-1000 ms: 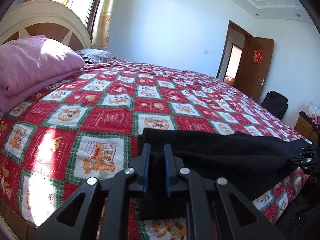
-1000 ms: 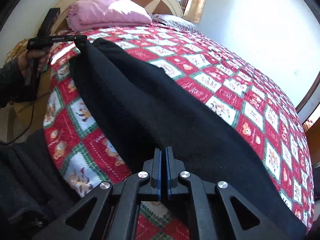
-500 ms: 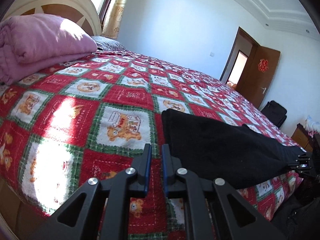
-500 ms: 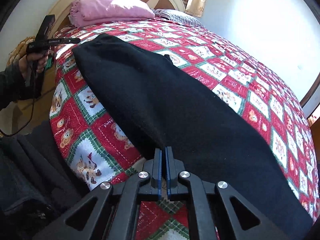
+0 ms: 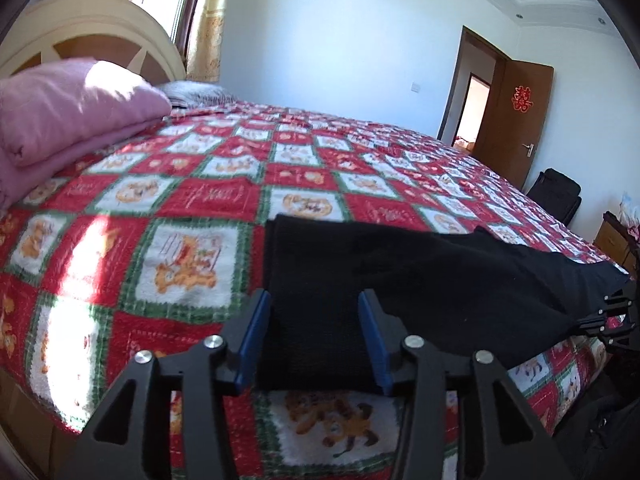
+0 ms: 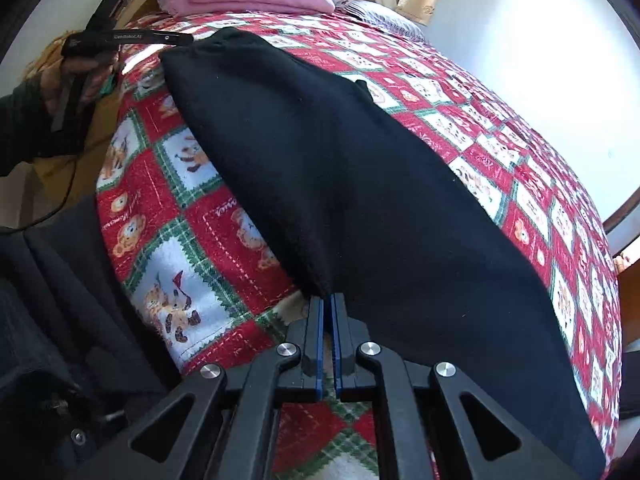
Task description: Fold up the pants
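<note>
Black pants (image 5: 420, 280) lie lengthwise on the red patterned bedspread (image 5: 192, 200) near the bed's side edge. My left gripper (image 5: 314, 304) hangs over their near end with its jaws opening; the fabric lies between the blue pads (image 5: 256, 320), which do not press on it. From the right wrist view the pants (image 6: 360, 184) run away from me to the left gripper (image 6: 182, 38), held in a hand. My right gripper (image 6: 328, 304) is shut on the pants' other end, a pointed corner of cloth pinched at its tips. It shows small in the left view as the right gripper (image 5: 612, 316).
A folded pink blanket (image 5: 64, 112) and a grey pillow (image 5: 196, 94) lie by the cream headboard (image 5: 80, 36). Dark clothing (image 6: 52, 300) lies piled beside the bed's edge. A brown door (image 5: 516, 120) and a black bag (image 5: 556, 196) stand beyond the bed's far side.
The left gripper, shut on the pants' end a second ago, let go, drew aside shut, and now stands open over that end. The pants lie flatter. The right gripper kept its grip.
</note>
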